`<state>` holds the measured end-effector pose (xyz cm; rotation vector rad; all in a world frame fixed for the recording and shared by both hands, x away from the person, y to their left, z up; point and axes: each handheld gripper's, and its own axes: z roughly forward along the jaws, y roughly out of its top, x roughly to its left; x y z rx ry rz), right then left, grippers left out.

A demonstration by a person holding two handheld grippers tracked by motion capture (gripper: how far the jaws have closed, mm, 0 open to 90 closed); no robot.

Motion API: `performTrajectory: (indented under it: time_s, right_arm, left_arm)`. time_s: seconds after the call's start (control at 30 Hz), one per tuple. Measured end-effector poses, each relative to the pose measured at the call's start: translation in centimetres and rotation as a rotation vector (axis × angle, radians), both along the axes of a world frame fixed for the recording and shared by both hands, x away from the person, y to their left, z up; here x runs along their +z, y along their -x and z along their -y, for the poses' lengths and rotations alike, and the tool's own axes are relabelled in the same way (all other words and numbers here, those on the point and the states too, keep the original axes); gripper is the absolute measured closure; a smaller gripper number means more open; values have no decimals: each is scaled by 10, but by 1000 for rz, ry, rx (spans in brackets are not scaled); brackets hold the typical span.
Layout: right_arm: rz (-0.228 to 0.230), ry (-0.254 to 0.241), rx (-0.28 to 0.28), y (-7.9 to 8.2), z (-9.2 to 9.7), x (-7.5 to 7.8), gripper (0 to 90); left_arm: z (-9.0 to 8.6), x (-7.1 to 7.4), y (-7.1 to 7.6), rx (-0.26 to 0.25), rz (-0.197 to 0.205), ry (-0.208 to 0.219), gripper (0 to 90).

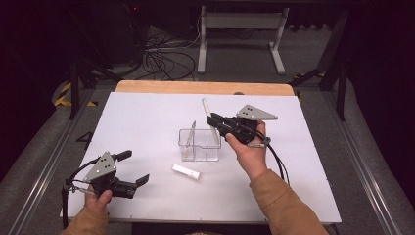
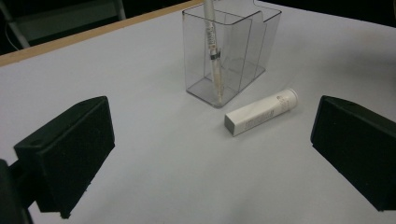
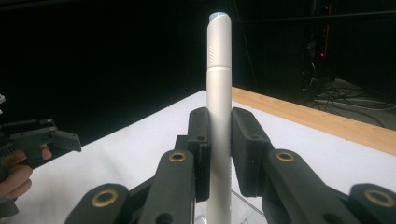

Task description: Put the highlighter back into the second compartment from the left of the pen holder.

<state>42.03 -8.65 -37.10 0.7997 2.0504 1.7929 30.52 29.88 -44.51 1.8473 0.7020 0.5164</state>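
My right gripper (image 1: 213, 120) is shut on a white pen (image 1: 205, 106), held upright over the right side of a clear divided box (image 1: 199, 152). In the right gripper view the pen (image 3: 219, 88) rises between the closed pads (image 3: 246, 140), and the box rim shows just below. A second white pen (image 2: 214, 56) stands leaning in the box's (image 2: 247, 42) other compartment. A white tube (image 1: 186, 172) lies flat in front of the box. My left gripper (image 1: 134, 168) rests open near the front left, its wide jaws framing the tube (image 2: 261, 112).
A white sheet (image 1: 147, 112) covers the table, with a wooden edge (image 1: 195, 87) at the back. Beyond it are cables and a white stand leg (image 1: 276, 54) on the floor. A metal rail (image 1: 357, 161) runs along the right side.
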Motion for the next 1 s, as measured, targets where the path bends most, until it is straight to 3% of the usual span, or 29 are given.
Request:
performTrajectory:
  time_s: [0.37,1.0]
  right_arm:
    - [-14,-36,18,-3,-17,-11,790]
    - [-1,-22,-4,-5,-34,-27,790]
  left_arm:
    - [0,0,0,1,0,0,4]
    - [0,0,0,3,1,0,4]
